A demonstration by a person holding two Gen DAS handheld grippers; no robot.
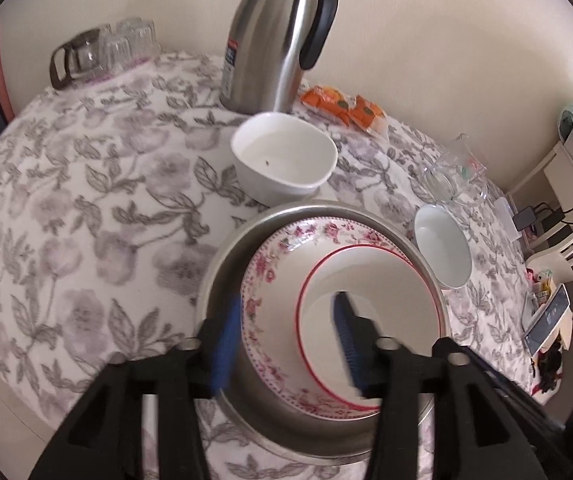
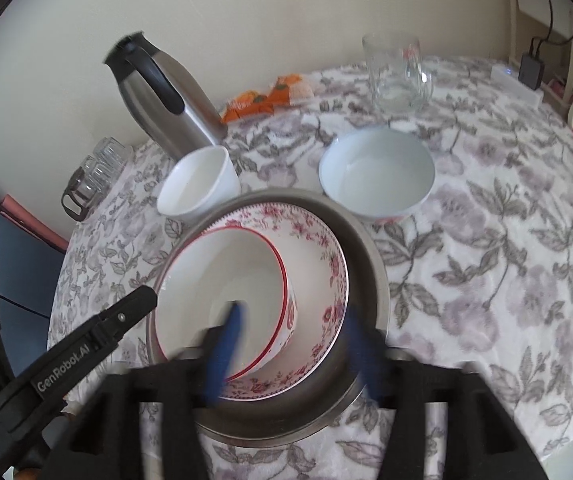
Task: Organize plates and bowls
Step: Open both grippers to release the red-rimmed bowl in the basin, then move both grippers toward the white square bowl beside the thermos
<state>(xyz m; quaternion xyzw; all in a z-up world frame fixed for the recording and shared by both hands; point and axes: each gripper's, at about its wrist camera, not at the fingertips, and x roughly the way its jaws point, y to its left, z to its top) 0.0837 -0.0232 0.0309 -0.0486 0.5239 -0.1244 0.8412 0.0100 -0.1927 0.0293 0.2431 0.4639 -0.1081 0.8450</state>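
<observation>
The red-rimmed bowl (image 2: 226, 292) sits tilted inside the floral bowl (image 2: 318, 264), and both are nested in a steel basin (image 2: 370, 276) on the flowery tablecloth (image 2: 486, 240). The left gripper (image 1: 286, 340) and the right gripper (image 2: 290, 344) are both spread wide over the stack, each with one blue finger in the bowl and nothing gripped. Two white bowls (image 1: 282, 160) (image 2: 378, 172) sit just behind, with a steel thermos (image 1: 274, 36) further back.
</observation>
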